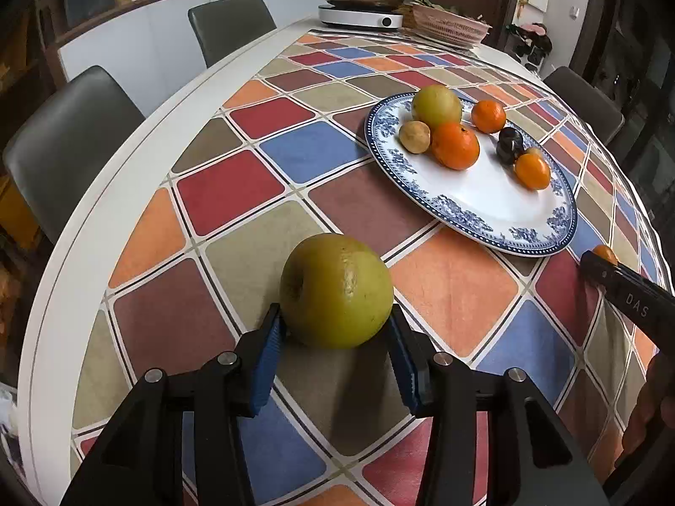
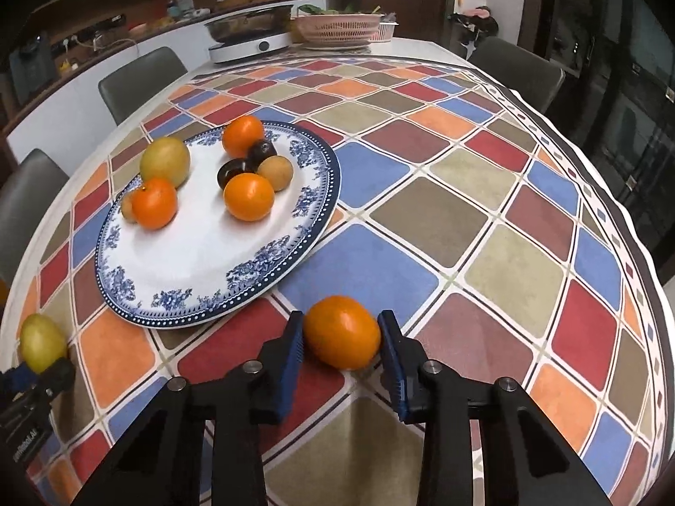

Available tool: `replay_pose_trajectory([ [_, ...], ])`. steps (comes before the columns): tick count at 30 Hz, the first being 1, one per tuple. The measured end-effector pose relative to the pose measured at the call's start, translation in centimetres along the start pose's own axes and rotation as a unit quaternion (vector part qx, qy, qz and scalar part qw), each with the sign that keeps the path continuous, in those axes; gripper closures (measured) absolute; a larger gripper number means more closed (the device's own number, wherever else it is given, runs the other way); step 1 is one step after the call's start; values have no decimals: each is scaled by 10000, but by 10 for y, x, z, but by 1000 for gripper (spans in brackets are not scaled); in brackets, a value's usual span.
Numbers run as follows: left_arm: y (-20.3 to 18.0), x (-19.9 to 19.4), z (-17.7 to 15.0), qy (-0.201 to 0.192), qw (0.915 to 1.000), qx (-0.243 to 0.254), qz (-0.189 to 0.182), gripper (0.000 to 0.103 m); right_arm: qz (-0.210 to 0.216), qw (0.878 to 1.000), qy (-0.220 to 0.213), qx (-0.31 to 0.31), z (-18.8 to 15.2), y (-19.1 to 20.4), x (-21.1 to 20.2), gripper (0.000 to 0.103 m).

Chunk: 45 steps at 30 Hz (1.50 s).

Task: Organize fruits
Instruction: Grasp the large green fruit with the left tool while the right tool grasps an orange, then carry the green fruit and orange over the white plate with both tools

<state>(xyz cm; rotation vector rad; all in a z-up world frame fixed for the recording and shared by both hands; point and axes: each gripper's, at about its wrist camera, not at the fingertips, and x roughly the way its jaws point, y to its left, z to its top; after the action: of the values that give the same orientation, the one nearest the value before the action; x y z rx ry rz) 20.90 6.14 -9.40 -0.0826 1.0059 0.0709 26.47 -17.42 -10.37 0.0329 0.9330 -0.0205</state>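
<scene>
A white dining table (image 1: pixel 105 227) is covered by a tablecloth (image 2: pixel 443 211) of coloured diamond tiles in red, blue, orange, brown and tan. Grey chairs (image 1: pixel 71 135) stand along the table's edge. At the far end of the table, beyond the plate, sit a white cooker holding a pan (image 2: pixel 249 42) and a pink basket (image 2: pixel 337 29).

A large white plate with a blue floral rim (image 2: pixel 177 299) lies on the cloth near the middle of the table. On the plate rest a yellow-green pear (image 2: pixel 165 161), three tangerines, two dark plums and two small brown fruits.

Off the plate, on the near side, a second, larger green pear (image 1: pixel 336 291) sits on the cloth. The left gripper (image 1: pixel 335 329) has its blue-padded fingers clenched against the pear's two sides.

Also off the plate, just beside its near rim, a loose tangerine (image 2: pixel 342 332) sits on the cloth. The right gripper (image 2: pixel 341 337) is grasping this tangerine, one pad pressed to each side.
</scene>
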Motion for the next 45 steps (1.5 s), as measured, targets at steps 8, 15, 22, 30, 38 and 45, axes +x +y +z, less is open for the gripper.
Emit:
replay_pose_trajectory([
  [8, -2, -6, 2, -79, 9999, 110, 88, 57, 98, 9999, -29, -22, -2, 0, -6, 68],
  [15, -5, -28, 4, -378, 9990, 241, 46, 65, 249, 9994, -214, -108, -1, 2, -23, 68],
  [22, -5, -33, 1, -401, 9986, 283, -181, 78, 413, 9984, -360, -145, -1, 3, -41, 68],
  [30, -5, -26, -5, -236, 9983, 238, -474, 74, 517, 9979, -301, -238, -6, 10, -43, 68],
  [38, -7, -17, -2, -211, 9973, 240, -666, 55, 593, 9977, -209, -242, -10, 13, -40, 68],
  [45, -8, -6, 9, -201, 9978, 300, -548, 55, 646, 9973, -180, -313, -11, 18, -40, 68],
])
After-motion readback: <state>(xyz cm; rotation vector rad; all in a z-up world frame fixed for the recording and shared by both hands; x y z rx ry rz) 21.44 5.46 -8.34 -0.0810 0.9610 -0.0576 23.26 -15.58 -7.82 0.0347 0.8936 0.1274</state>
